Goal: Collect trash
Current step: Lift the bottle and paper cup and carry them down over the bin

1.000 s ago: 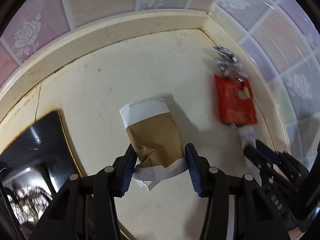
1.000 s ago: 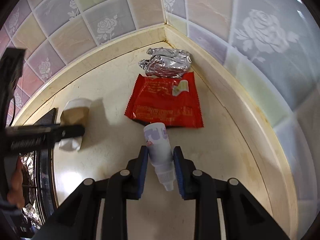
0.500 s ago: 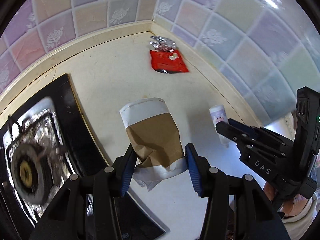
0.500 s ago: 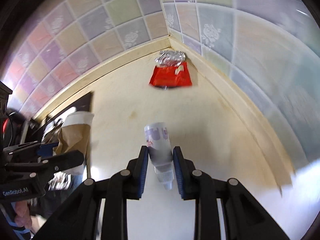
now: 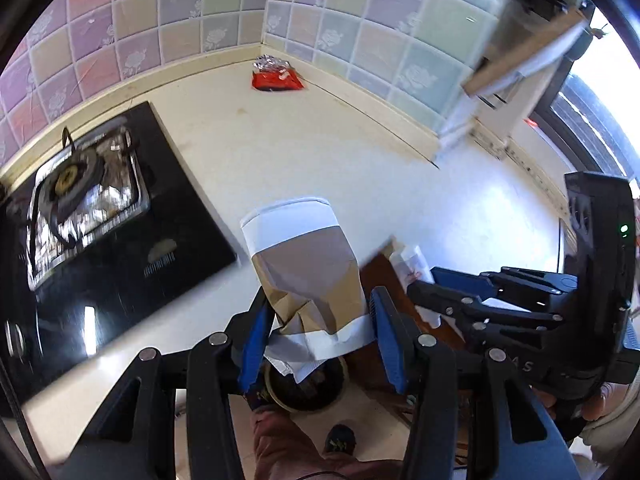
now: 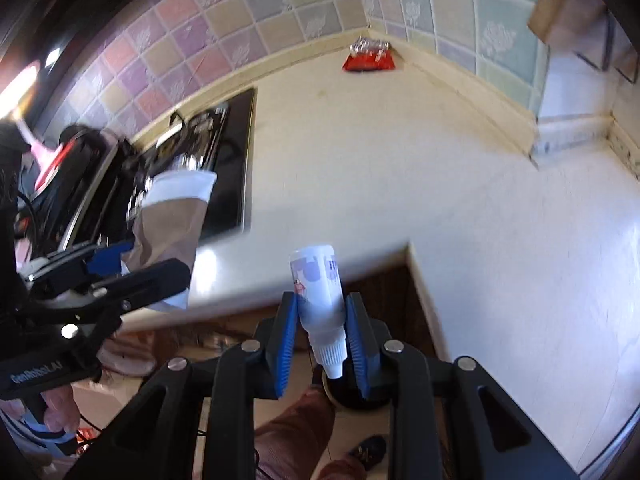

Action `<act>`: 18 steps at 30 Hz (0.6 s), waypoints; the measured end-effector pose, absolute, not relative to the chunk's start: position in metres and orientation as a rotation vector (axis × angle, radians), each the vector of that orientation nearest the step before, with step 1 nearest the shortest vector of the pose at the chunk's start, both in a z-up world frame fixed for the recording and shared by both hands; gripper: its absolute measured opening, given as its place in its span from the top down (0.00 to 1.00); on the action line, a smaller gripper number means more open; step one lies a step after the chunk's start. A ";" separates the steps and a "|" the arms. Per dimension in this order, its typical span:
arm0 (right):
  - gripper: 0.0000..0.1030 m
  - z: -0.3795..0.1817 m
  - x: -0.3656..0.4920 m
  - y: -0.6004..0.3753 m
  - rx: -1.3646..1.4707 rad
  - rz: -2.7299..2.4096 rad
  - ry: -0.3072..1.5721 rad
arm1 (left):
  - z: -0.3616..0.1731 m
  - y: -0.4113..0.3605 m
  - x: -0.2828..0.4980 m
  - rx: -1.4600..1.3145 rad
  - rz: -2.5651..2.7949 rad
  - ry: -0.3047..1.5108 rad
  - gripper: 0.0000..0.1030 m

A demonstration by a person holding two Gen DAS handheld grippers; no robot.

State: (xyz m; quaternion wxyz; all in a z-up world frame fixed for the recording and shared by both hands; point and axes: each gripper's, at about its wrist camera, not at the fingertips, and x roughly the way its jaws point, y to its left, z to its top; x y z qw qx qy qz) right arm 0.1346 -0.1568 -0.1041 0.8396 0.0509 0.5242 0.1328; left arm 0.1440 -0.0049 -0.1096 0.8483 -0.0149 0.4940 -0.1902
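Few markings can be read. On the body of the left gripper (image 6: 92,276), seen from the right wrist view, pale lettering along its lower edge reads "GenRobot.AI". On the body of the right gripper (image 5: 424,288), seen from the left wrist view, only the letters "AS" of a longer word show clearly, in pale print on the black housing. The small white bottle (image 6: 320,288) carries a label with bluish-purple lettering and a small reddish figure, too blurred to read. The red wrapper (image 5: 277,79) has print too small to make out, as do the pale markings on the black stove top (image 5: 120,240)
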 end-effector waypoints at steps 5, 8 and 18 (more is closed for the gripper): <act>0.76 -0.137 0.090 -0.152 0.096 0.293 1.191 | -0.137 -0.009 0.091 -0.014 -0.417 1.078 0.54; 0.76 -0.166 0.071 -0.148 0.082 0.287 1.242 | -0.160 -0.010 0.066 0.016 -0.409 1.121 0.54; 0.76 -0.305 0.050 -0.132 0.111 0.227 1.384 | -0.296 -0.016 0.034 0.090 -0.413 1.298 0.54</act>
